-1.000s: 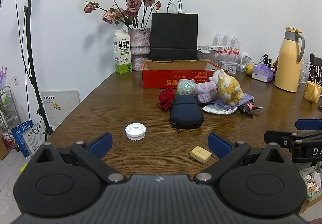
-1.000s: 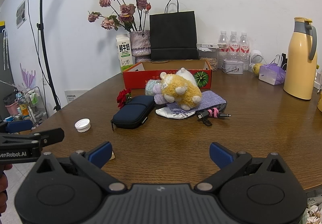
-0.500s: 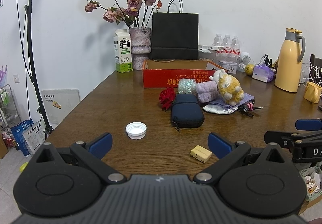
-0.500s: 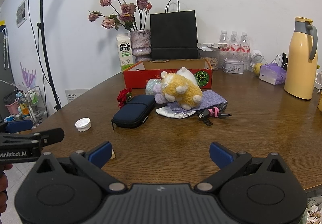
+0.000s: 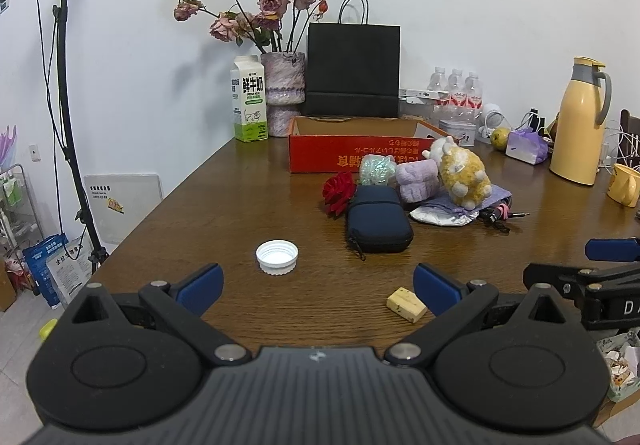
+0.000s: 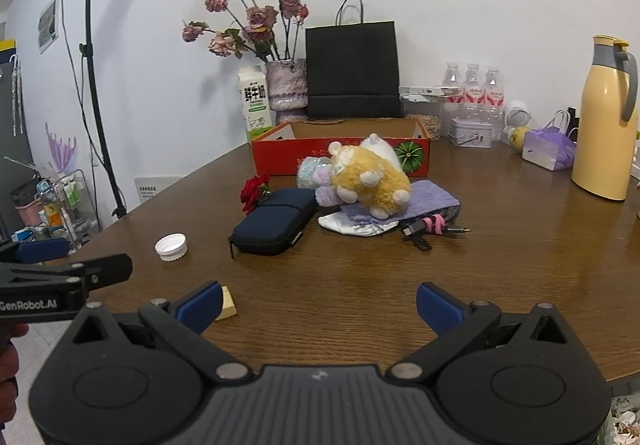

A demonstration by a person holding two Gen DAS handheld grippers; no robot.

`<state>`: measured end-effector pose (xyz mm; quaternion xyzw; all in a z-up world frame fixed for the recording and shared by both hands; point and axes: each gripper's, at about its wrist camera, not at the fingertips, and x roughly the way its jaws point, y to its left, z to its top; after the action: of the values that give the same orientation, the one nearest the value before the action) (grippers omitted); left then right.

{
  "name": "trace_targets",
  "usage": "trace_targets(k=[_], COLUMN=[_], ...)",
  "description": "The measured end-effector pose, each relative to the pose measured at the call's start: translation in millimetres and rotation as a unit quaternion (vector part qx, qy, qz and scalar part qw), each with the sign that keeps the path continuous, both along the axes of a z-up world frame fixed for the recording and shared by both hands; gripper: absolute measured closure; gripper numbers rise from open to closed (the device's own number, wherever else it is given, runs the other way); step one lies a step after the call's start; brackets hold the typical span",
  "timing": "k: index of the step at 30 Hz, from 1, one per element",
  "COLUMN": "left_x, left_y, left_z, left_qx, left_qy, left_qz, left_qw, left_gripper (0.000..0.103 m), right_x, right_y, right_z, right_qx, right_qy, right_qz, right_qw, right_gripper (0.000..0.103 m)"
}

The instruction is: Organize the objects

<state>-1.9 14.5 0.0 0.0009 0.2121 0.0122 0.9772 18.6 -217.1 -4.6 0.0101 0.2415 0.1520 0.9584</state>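
Hovering at near edge of wooden table [image 5: 224, 197]: left gripper [image 5: 318, 283] and right gripper [image 6: 318, 303], both spread wide, empty; white bottle cap [image 5: 277, 256] ahead of left fingers; yellow eraser block [image 5: 406, 304] just beside left gripper's right fingertip; navy zip case [image 5: 378, 226], red rose [image 5: 339, 192], yellow plush [image 6: 370, 179] clustered mid-table before red cardboard box [image 5: 352, 157].

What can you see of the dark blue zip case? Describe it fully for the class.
The case is a rounded oblong pouch of navy fabric, zipped shut, its pull hanging at the near corner. It lies flat on the table, in front of the red box. A red rose lies against its left side. Neither gripper touches it.
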Motion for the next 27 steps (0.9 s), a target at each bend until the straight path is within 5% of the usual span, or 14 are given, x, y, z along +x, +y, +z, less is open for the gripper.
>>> trace_targets(k=[12,27], left_x=[9.0,21.7], left_y=[25.2,69.4], left_z=[-10.2,-31.3], left_qx=[0.001,-0.016], left_qy=[0.007,0.023], left_qz=[0.011,0.022], left_qw=[0.9999,0.9994], left_gripper=[0.000,0.000], right_x=[15.1,46.0], right_y=[30.6,87.9], right_z=[-17.0,-43.9], right_qx=[-0.018,-0.053], right_qy=[0.023,0.037], right_qz=[0.035,0.087], right_qw=[0.999,0.994], right_gripper=[0.001,0.042])
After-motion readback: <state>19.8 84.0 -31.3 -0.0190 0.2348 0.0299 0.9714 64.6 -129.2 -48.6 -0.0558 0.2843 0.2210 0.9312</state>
